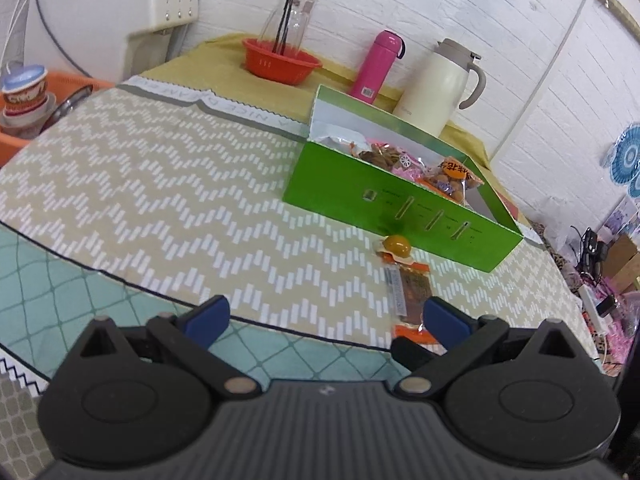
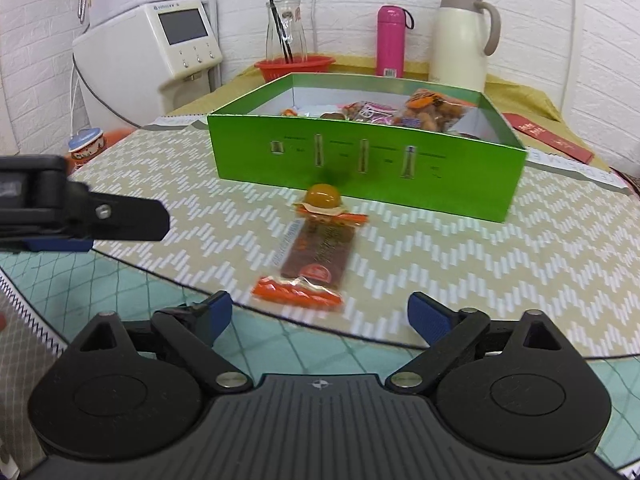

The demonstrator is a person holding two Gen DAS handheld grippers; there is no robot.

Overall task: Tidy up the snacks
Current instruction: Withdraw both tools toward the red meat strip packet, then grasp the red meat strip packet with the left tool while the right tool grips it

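Note:
An open green box [image 2: 360,164] holds several snack packets [image 2: 432,114] on the patterned table. In front of it lie an orange-ended brown snack bar [image 2: 316,256] and a small round amber snack in a wrapper [image 2: 323,197], touching the bar's far end. My right gripper [image 2: 320,312] is open, just short of the bar's near end. My left gripper [image 1: 326,316] is open and empty; the bar [image 1: 410,292] lies by its right finger, the amber snack [image 1: 396,245] beyond, the box [image 1: 396,208] further on. The left gripper also shows in the right wrist view [image 2: 132,220].
A red basket [image 2: 294,66] with a glass carafe [image 2: 285,28], a pink bottle [image 2: 390,42] and a cream thermos jug [image 2: 460,38] stand behind the box. A white appliance [image 2: 160,52] is at the back left. A red booklet [image 2: 548,136] lies to the right. The table's near edge is curved.

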